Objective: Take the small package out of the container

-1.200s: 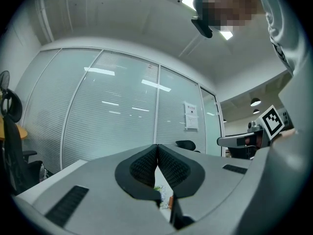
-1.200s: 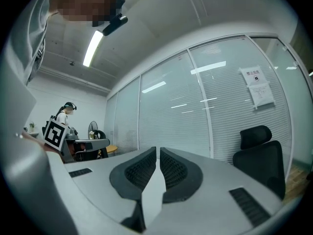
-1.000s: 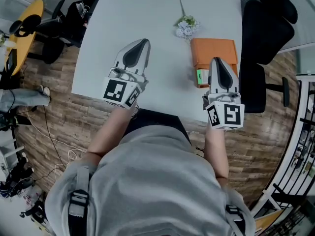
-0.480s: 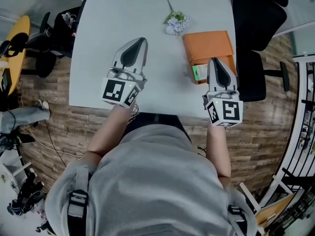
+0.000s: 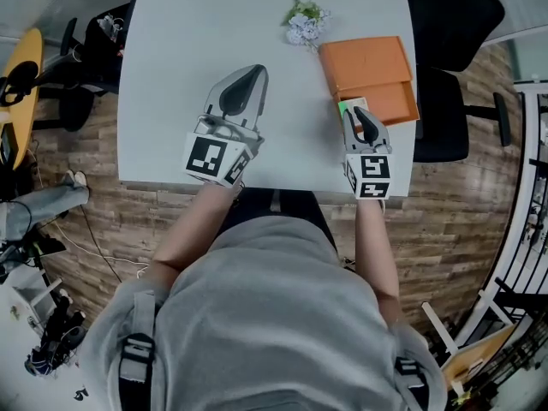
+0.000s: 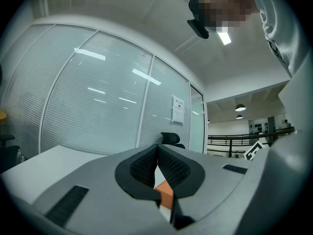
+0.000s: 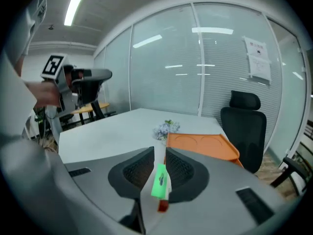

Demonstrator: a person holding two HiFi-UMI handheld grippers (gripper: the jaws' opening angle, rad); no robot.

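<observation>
An orange tray-like container (image 5: 366, 68) lies on the white table (image 5: 197, 32) at the right. At its near left corner is the small green package (image 5: 348, 107). My right gripper (image 5: 354, 113) is shut on it; in the right gripper view the green package (image 7: 160, 180) stands on edge between the pads, with the orange container (image 7: 203, 143) beyond my right gripper (image 7: 159, 153). My left gripper (image 5: 249, 73) hovers over the middle of the table, shut and holding nothing. In the left gripper view my left gripper (image 6: 157, 149) has its jaws together, with a bit of orange container (image 6: 165, 198) showing below them.
A small bunch of artificial flowers (image 5: 303, 22) lies just beyond the container's far left corner. A black office chair (image 5: 449, 24) stands at the table's right side. The table's near edge (image 5: 257, 184) runs right below both grippers.
My right gripper has shifted left, off the container's near edge to its near left corner, still gripping the green package. The left gripper has hardly moved.
</observation>
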